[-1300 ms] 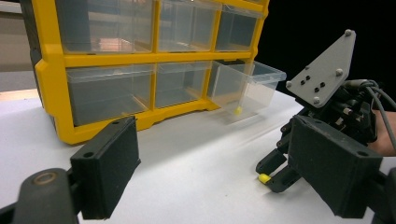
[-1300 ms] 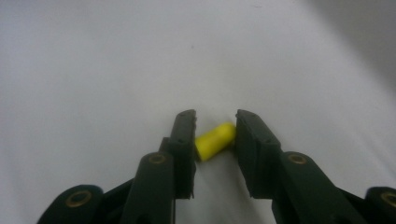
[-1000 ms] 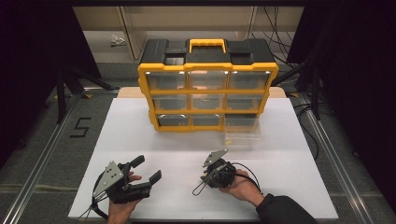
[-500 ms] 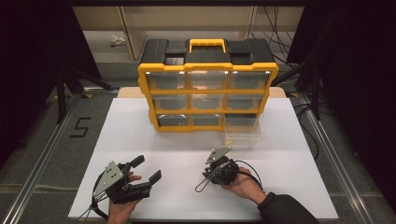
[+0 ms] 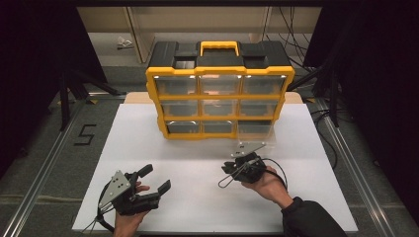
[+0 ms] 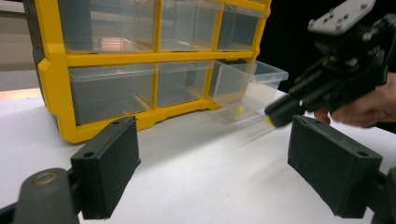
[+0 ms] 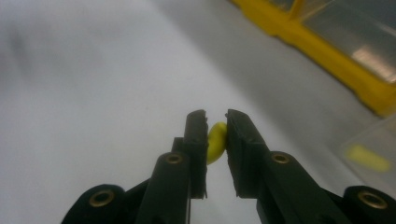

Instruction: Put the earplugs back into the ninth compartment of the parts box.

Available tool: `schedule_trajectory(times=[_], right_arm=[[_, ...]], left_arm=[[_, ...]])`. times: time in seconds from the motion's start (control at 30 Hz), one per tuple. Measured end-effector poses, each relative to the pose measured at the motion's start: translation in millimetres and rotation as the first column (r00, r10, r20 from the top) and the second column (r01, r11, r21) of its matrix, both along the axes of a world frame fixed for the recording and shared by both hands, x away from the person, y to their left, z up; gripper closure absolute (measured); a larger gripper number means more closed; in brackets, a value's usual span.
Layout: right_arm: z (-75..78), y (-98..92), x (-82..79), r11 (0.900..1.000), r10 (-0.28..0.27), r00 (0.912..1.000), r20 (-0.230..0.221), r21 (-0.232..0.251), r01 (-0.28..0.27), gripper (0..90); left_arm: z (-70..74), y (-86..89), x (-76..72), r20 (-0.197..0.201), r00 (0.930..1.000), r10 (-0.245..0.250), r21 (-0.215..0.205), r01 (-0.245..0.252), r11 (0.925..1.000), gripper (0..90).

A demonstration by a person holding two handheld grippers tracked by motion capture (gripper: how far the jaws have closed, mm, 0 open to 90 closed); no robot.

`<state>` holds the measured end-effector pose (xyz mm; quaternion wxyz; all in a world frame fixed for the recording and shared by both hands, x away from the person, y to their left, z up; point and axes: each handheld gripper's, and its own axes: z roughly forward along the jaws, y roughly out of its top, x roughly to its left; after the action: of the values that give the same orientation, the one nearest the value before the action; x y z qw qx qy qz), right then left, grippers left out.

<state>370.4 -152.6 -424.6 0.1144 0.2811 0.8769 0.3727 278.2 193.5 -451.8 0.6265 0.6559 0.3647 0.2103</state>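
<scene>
The right claw [image 7: 215, 122] has just been closing and now pinches a small yellow piece [image 7: 215, 141] above the white table [image 5: 197, 148], near the pulled-out clear drawer [image 6: 250, 86] of the yellow organizer [image 5: 220, 96], probably its destination. The left claw [image 6: 212, 161] rests gaping and empty, out of the way.

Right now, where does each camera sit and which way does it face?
High view: above the person's side, looking forward and down at the table and organizer; both forearms enter from below.
Left gripper view: on the left gripper, facing the organizer; own open jaws.
Right gripper view: on the right gripper, pinching a yellow piece.
Shared: the pulled-out drawer, holding another yellow piece.
</scene>
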Motion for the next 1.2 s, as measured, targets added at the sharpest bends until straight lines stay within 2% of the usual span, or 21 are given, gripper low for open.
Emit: schedule_trajectory(times=[0.2,0.37,0.43,0.73,1.2], right_arm=[[22.3,-19.6,5.2,0.995,-0.055,0.9968,0.059,0.081,0.05,79.3],[35.6,-36.0,9.4,0.985,-0.111,0.9894,0.094,0.141,0.097,79.5],[38.7,-41.9,11.7,0.98,-0.132,0.9867,0.095,0.163,0.115,79.5],[43.6,-61.7,21.2,0.962,-0.207,0.9724,0.107,0.203,0.183,79.7],[38.1,-87.7,38.5,0.925,-0.323,0.9411,0.099,0.243,0.292,79.8]], left_arm=[[-0.1,-0.3,0.1,0.0,1.0,-0.001,0.0,0.001,1.0,16.1],[-0.2,-0.5,0.1,0.0,1.0,-0.001,0.001,0.001,1.0,16.0],[-0.3,-0.7,0.2,0.0,1.0,-0.001,0.002,0.001,1.0,16.0],[-0.2,-0.8,-0.1,0.002,1.0,-0.003,0.006,0.003,1.0,16.0],[-0.2,-0.9,-0.2,0.002,1.0,-0.003,0.008,0.003,1.0,16.0]])
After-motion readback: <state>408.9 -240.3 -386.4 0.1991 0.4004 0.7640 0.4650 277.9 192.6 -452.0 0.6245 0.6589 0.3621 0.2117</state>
